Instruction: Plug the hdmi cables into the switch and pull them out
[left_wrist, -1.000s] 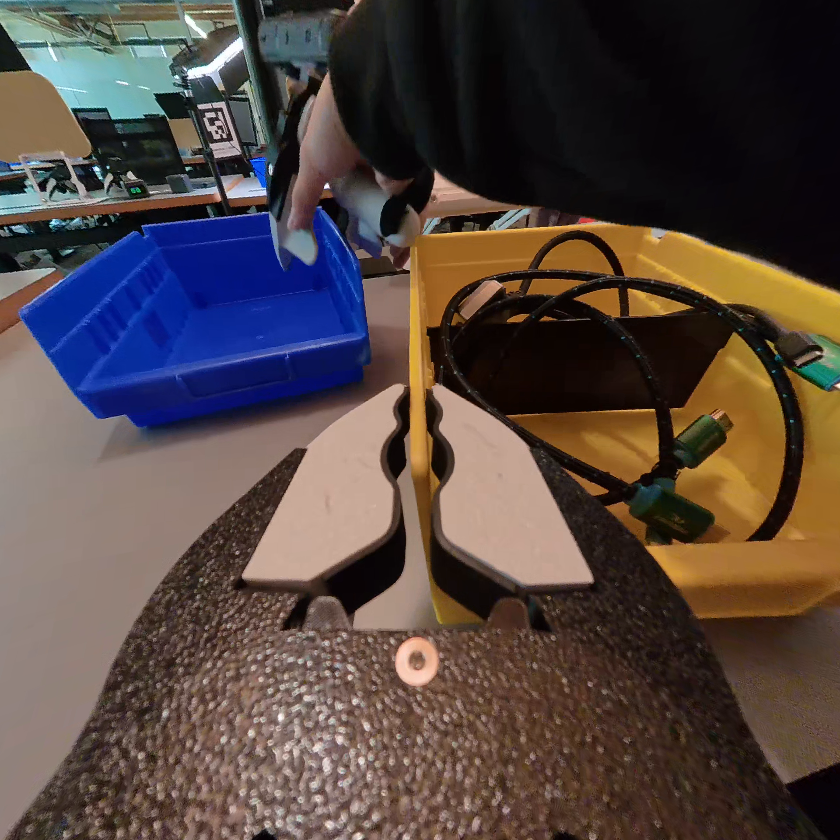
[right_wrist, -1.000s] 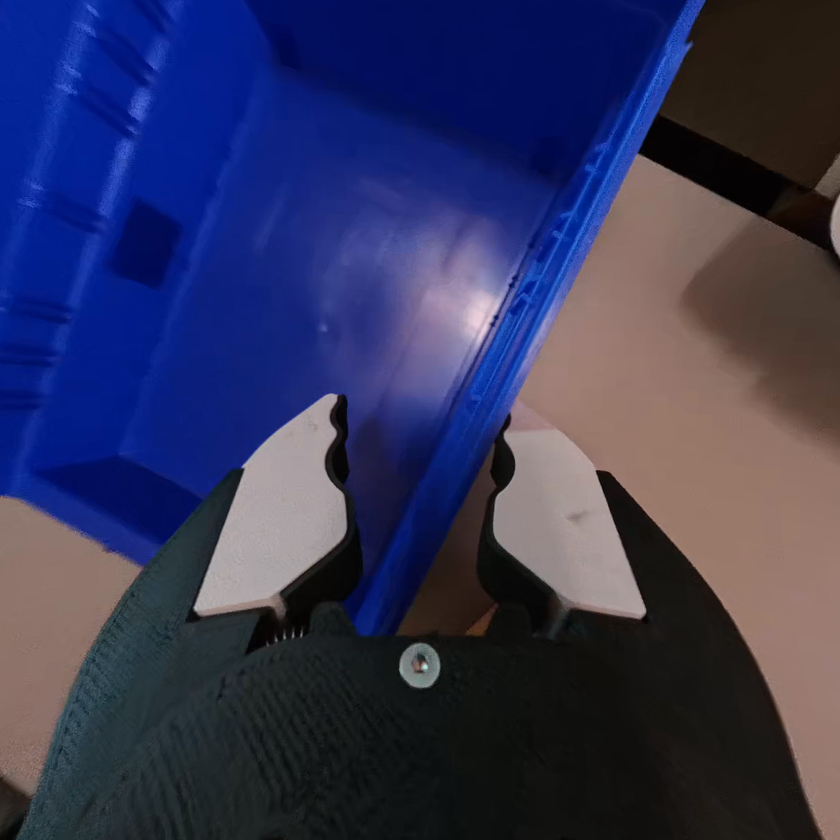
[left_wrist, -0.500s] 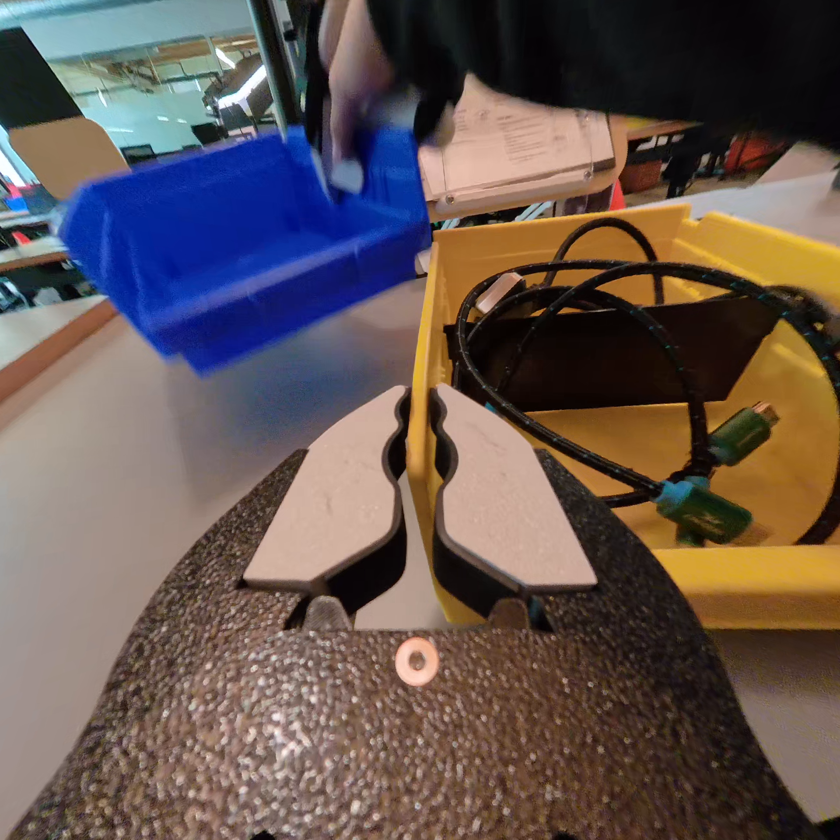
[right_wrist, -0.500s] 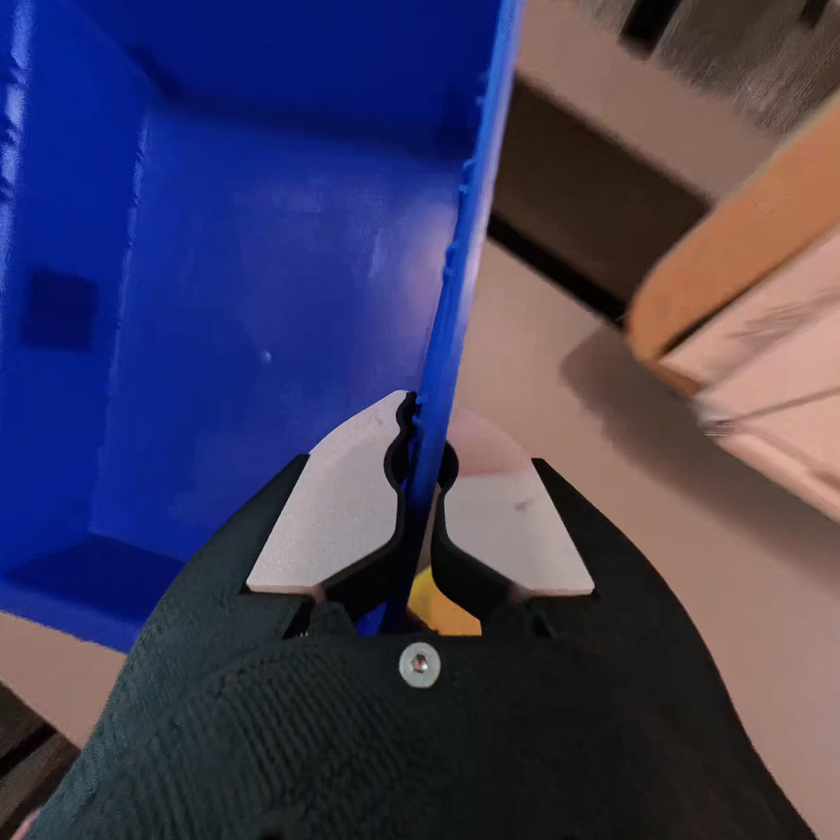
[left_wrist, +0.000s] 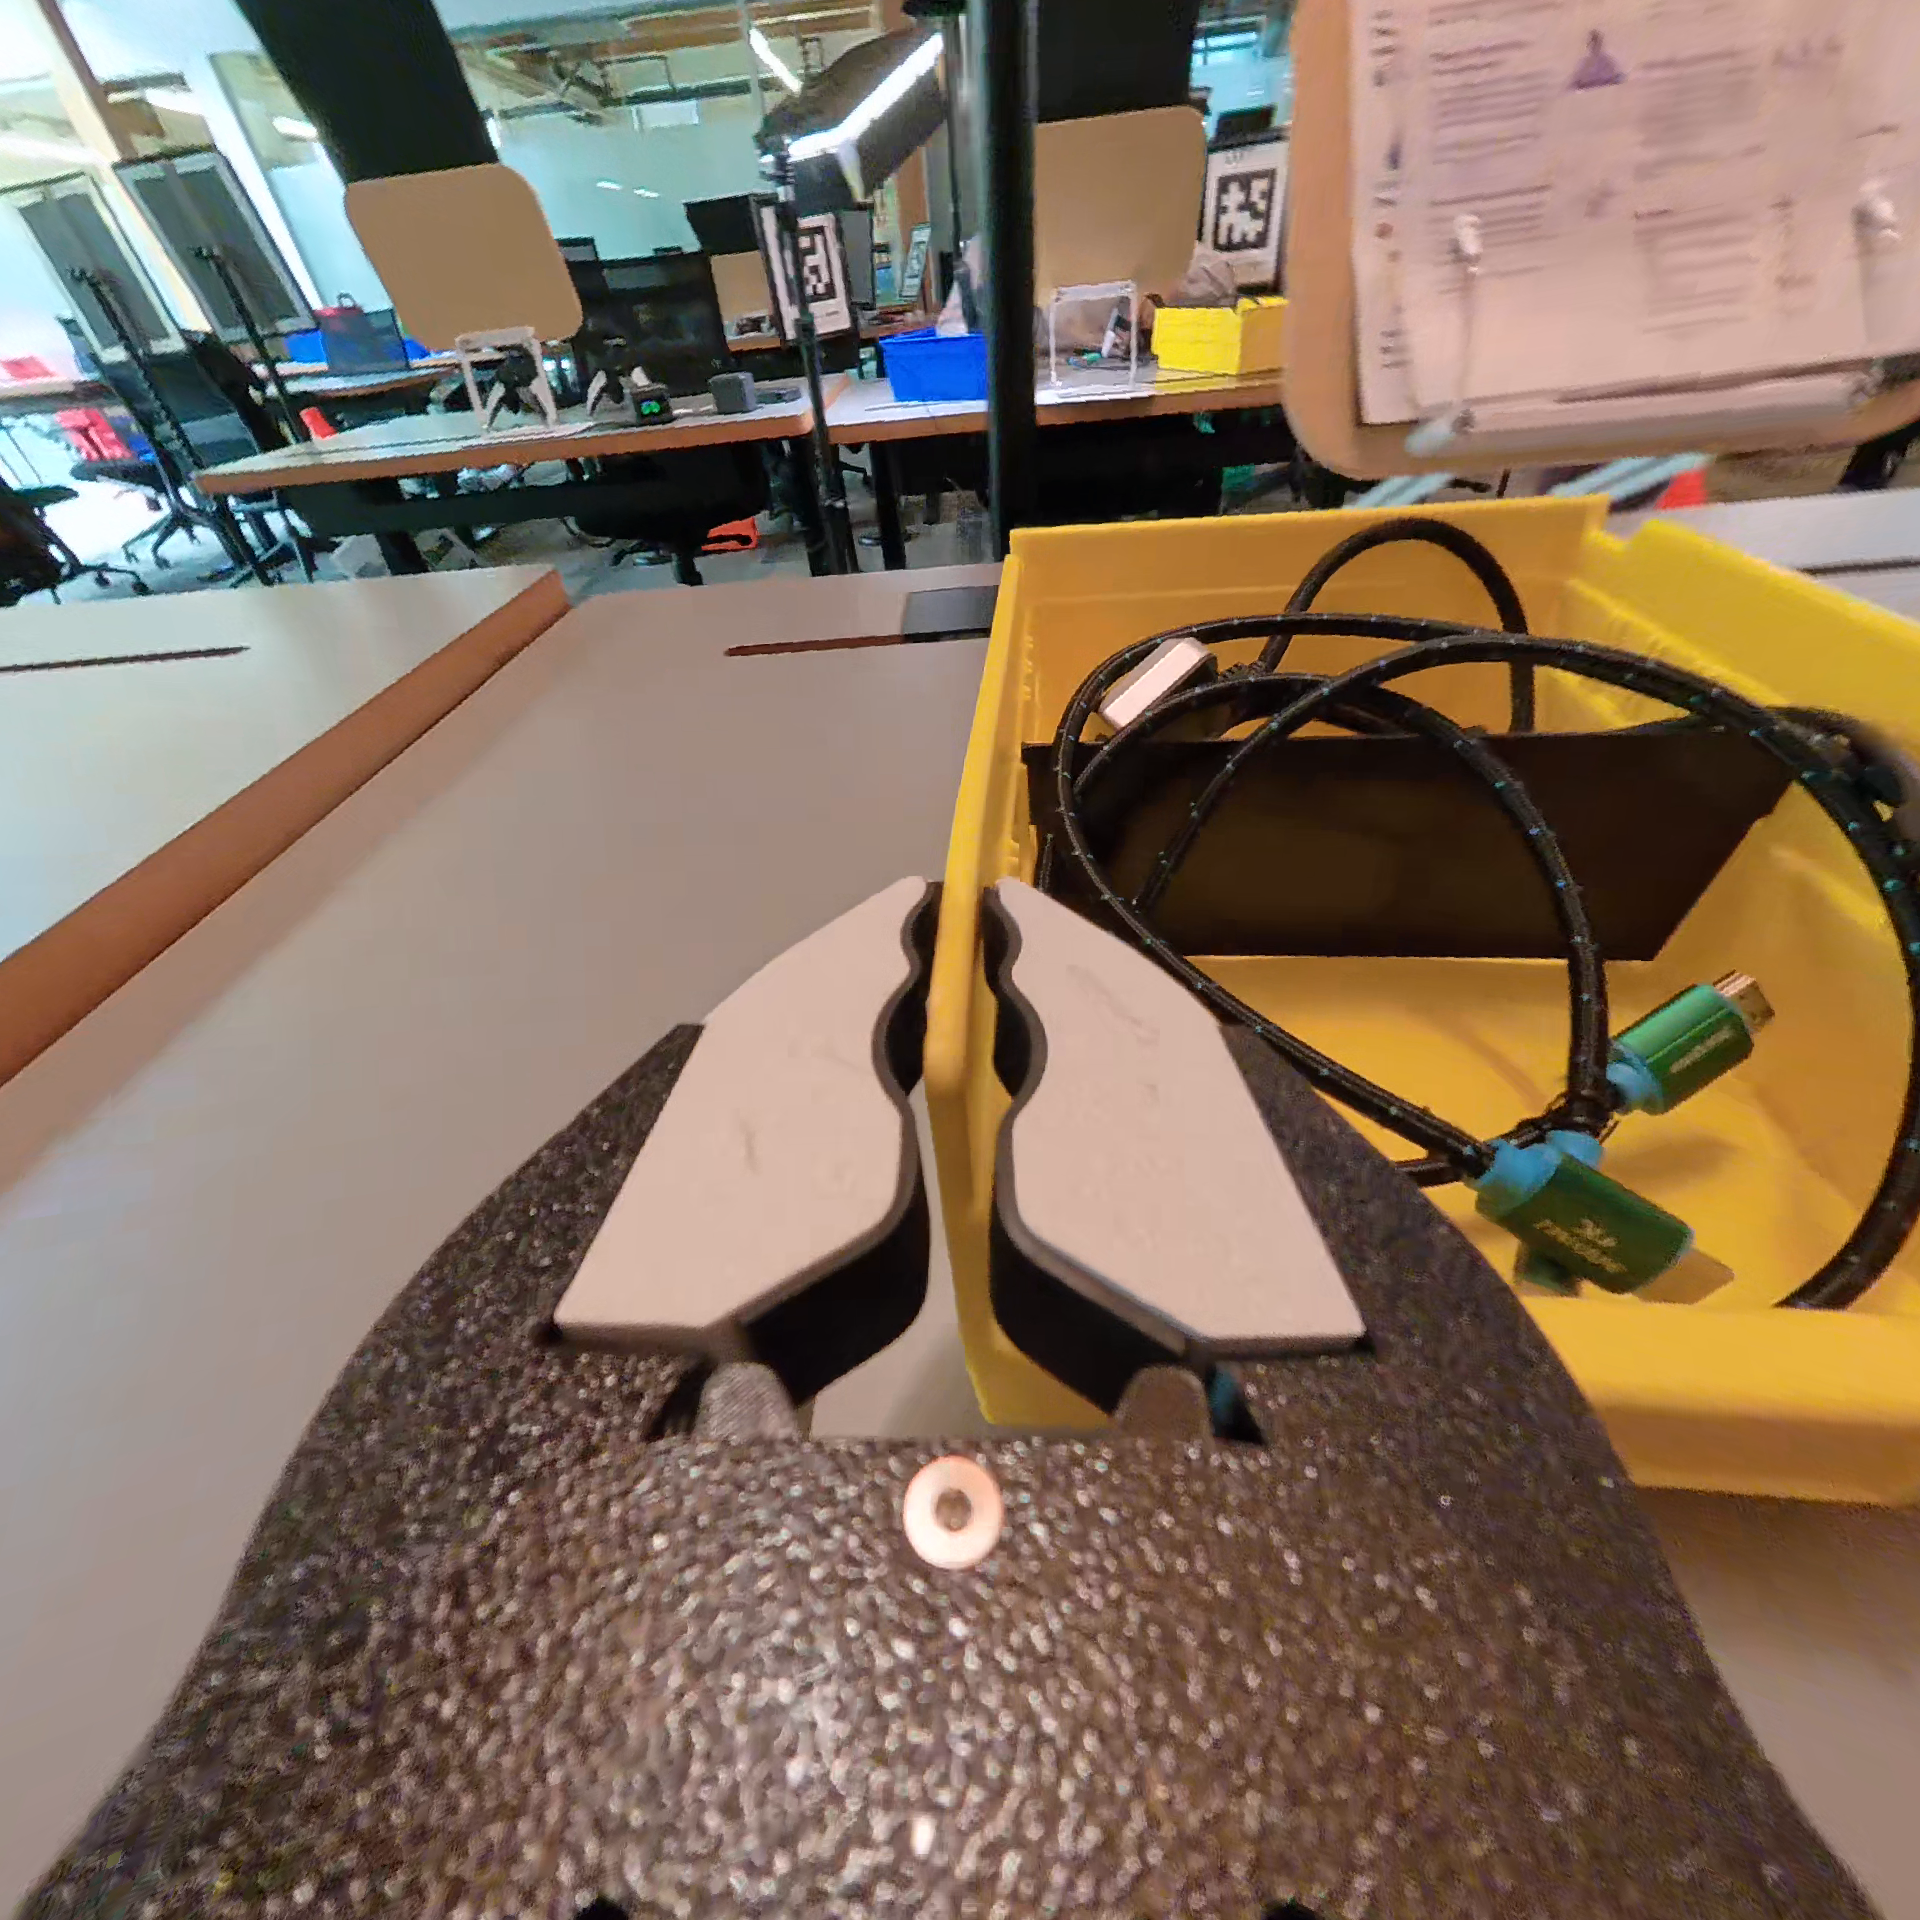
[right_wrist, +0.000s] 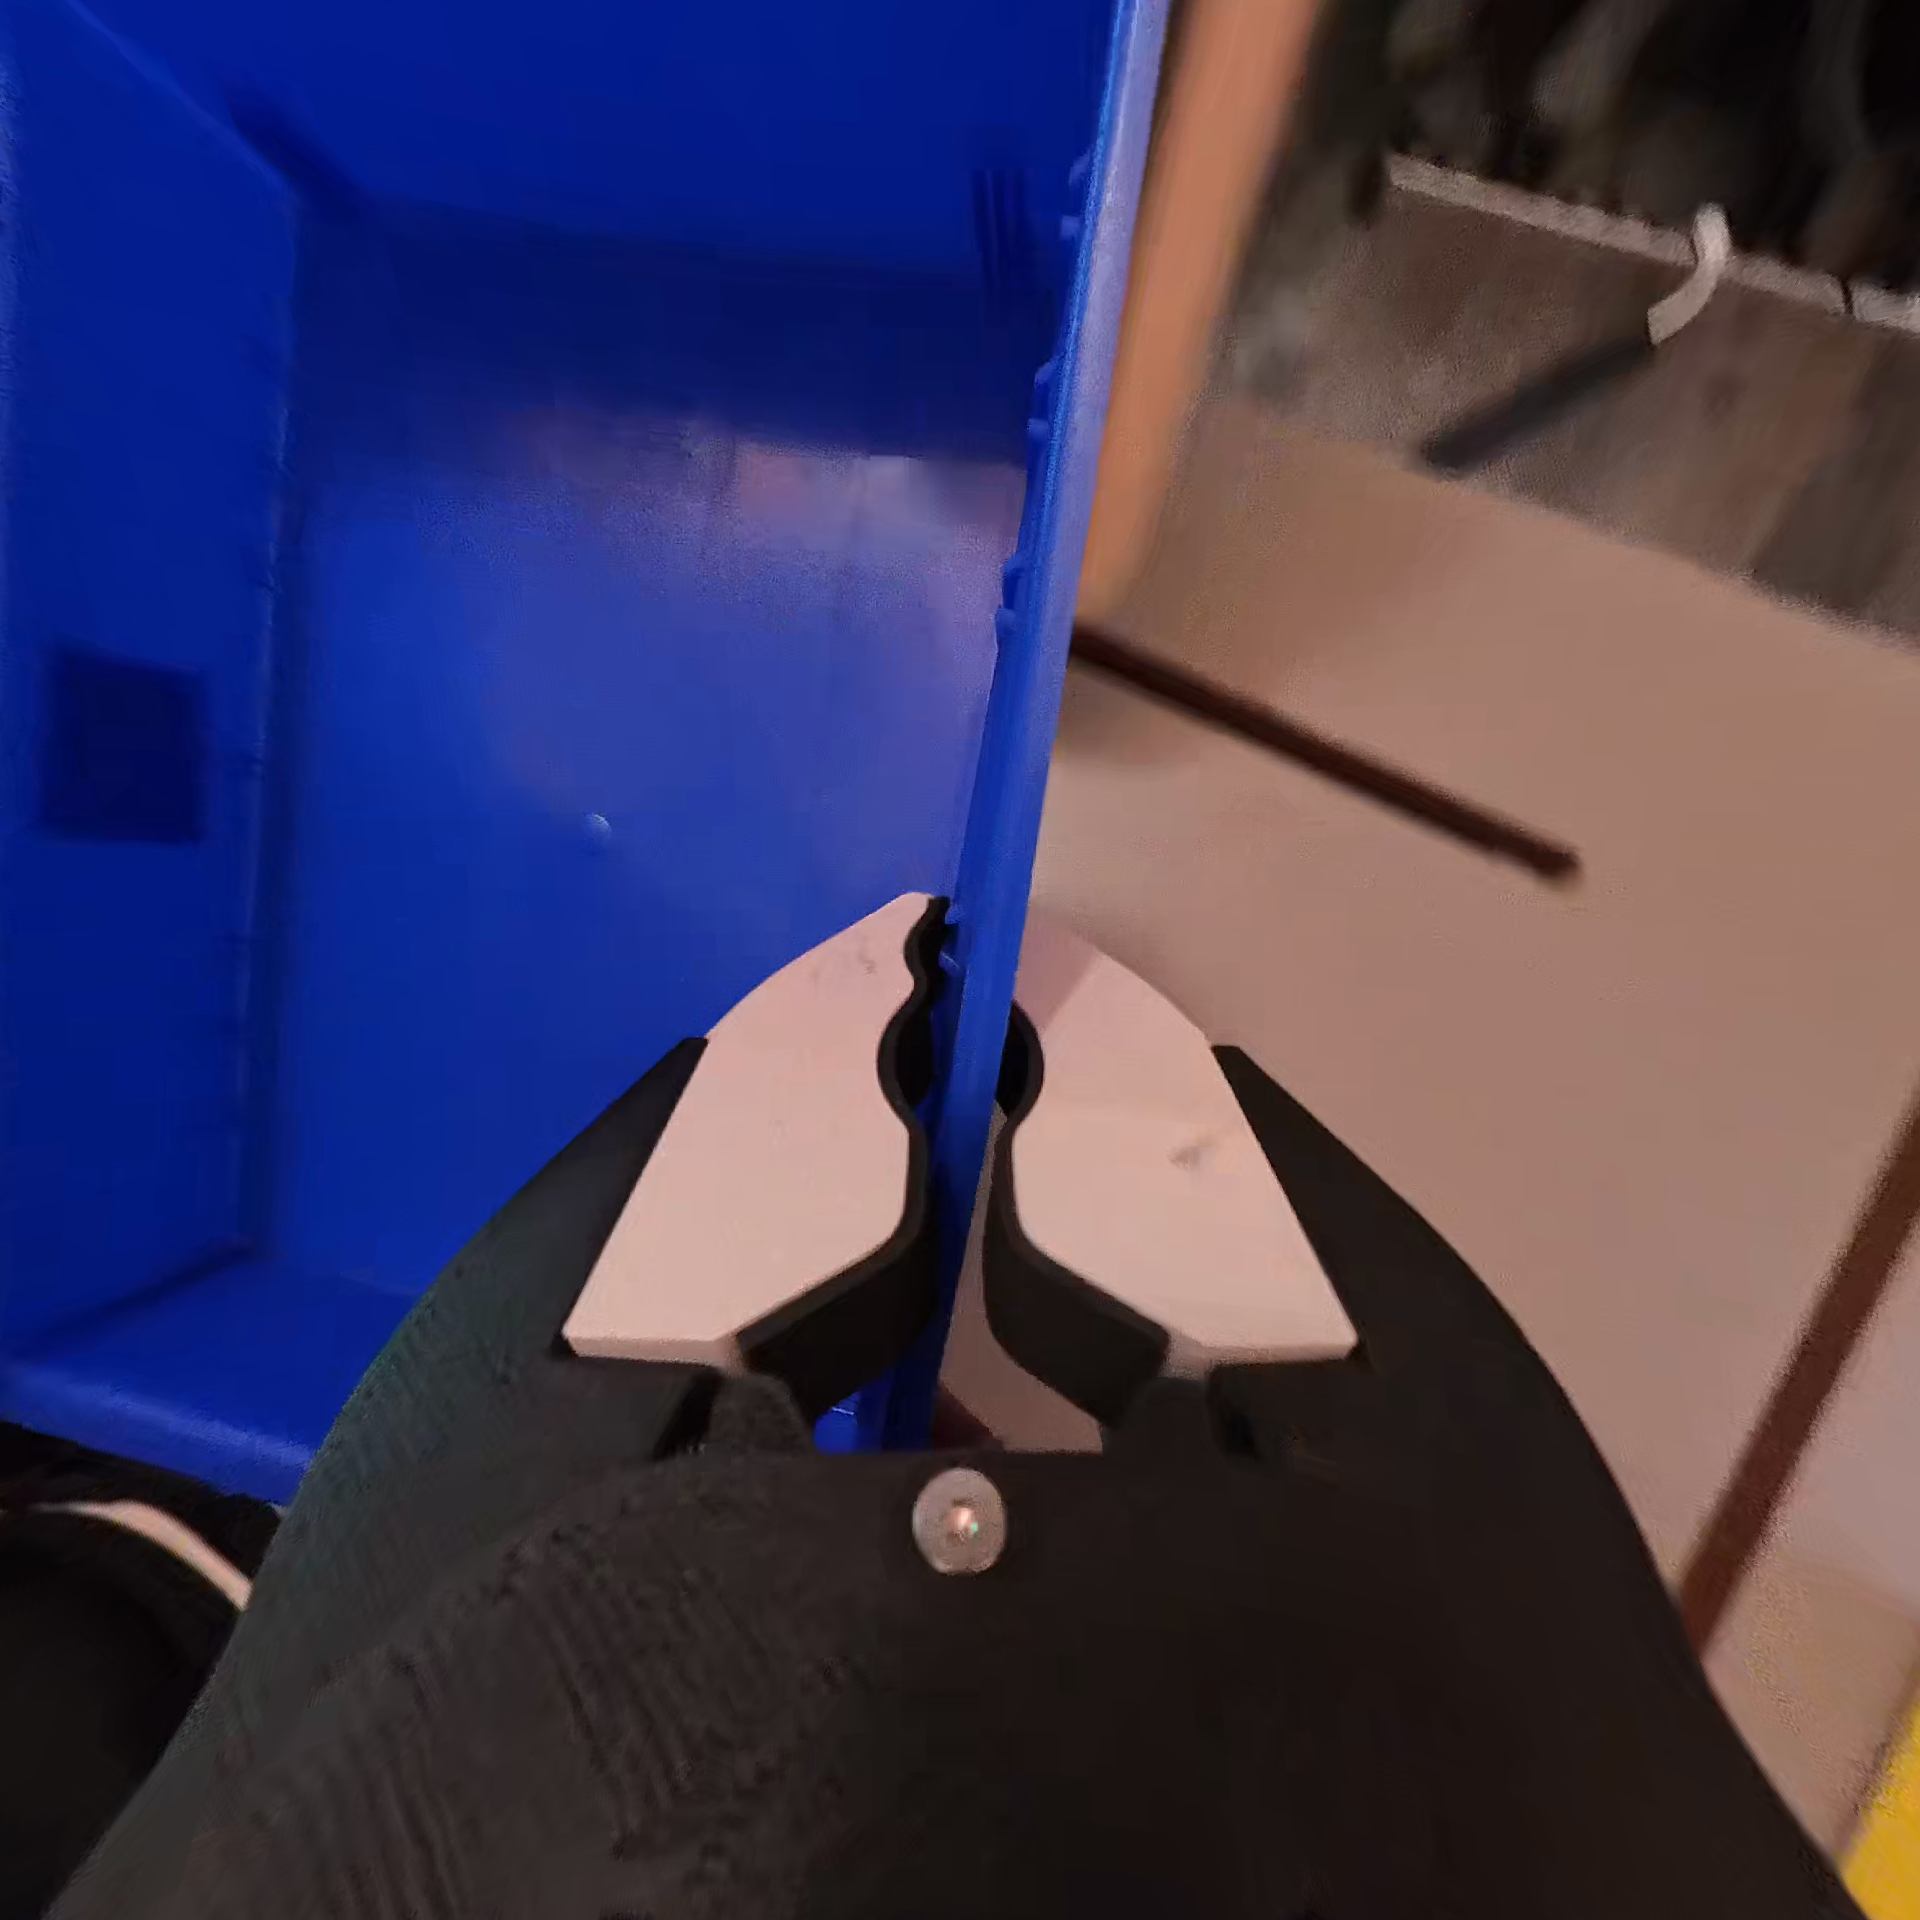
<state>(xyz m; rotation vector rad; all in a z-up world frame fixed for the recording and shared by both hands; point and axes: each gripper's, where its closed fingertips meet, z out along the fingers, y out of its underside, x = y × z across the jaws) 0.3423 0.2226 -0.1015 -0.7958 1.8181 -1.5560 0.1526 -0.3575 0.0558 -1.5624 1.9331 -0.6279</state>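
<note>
Yellow plastic bin (left_wrist: 1714, 1423), wall pinched by left claw (left_wrist: 954, 914), likely for steadying, holds braided black HDMI cables (left_wrist: 1226, 997) and black switch (left_wrist: 1382, 842). Right claw (right_wrist: 971, 925) clamps blue plastic bin (right_wrist: 540, 665) wall.

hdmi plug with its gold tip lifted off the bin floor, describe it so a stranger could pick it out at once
Start at the yellow bin whose left wall the left gripper clamps. Inside, braided black cables loop over a black switch and end in two green plugs near the front. It is the farther plug, gold tip pointing up and right, not the nearer plug lying flat.
</note>
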